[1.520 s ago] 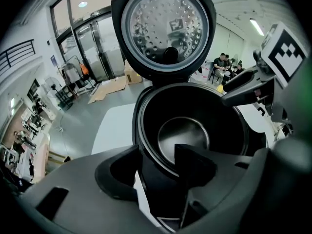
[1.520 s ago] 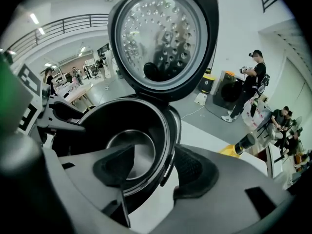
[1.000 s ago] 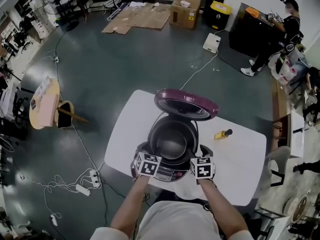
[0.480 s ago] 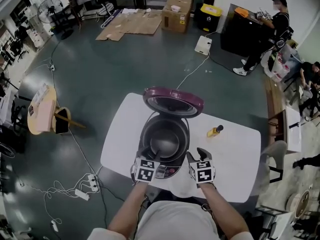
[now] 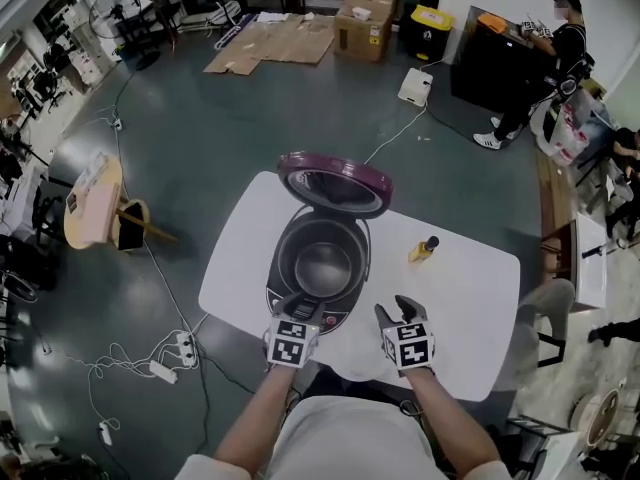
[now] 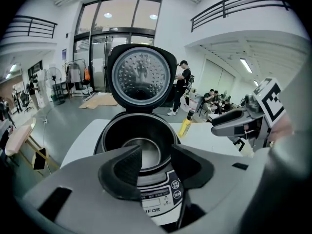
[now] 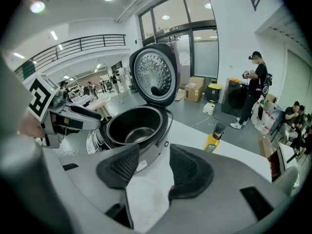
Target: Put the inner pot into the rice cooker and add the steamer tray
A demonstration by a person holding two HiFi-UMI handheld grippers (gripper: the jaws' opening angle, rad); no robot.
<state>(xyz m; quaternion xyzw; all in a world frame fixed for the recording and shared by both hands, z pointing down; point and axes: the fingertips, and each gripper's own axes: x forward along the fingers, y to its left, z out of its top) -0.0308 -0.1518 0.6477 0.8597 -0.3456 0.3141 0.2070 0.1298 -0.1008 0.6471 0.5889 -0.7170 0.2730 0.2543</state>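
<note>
- The rice cooker (image 5: 320, 268) stands on the white surface (image 5: 470, 308), near its far-left part, and everything below is placed from it.
- Its purple lid (image 5: 333, 181) is swung up on the far side, with the dimpled metal inner face turned towards me.
- The inner pot (image 5: 323, 266) sits down inside the cooker's body. It is dark-walled with a shiny bottom, and its rim is level with the cooker's opening.
- My left tool (image 6: 156, 150) is at the cooker's near side, above the control panel (image 6: 157, 193), and points down at a slant towards the pot. Its jaws have just been closing a little but are spread now. Between the pads I see only the pot's rim and the panel behind, and the pads press on nothing.
- My right tool (image 7: 154, 152) is at the cooker's near right corner, beside the body rather than over it, and slants down the same way. Its jaws have also just been closing a little and stand apart. Only bare white surface and the cooker's side show through the gap, so it carries nothing.
- The two tools are side by side with the front of the cooker between them, and neither touches it.
- A yellow bottle (image 5: 423, 249) with a dark cap stands upright on the surface to the right of the cooker, well clear of it.
- Beyond the cooker, to the far right across the floor, a person (image 5: 560, 43) in dark clothes stands by a black cabinet.
</note>
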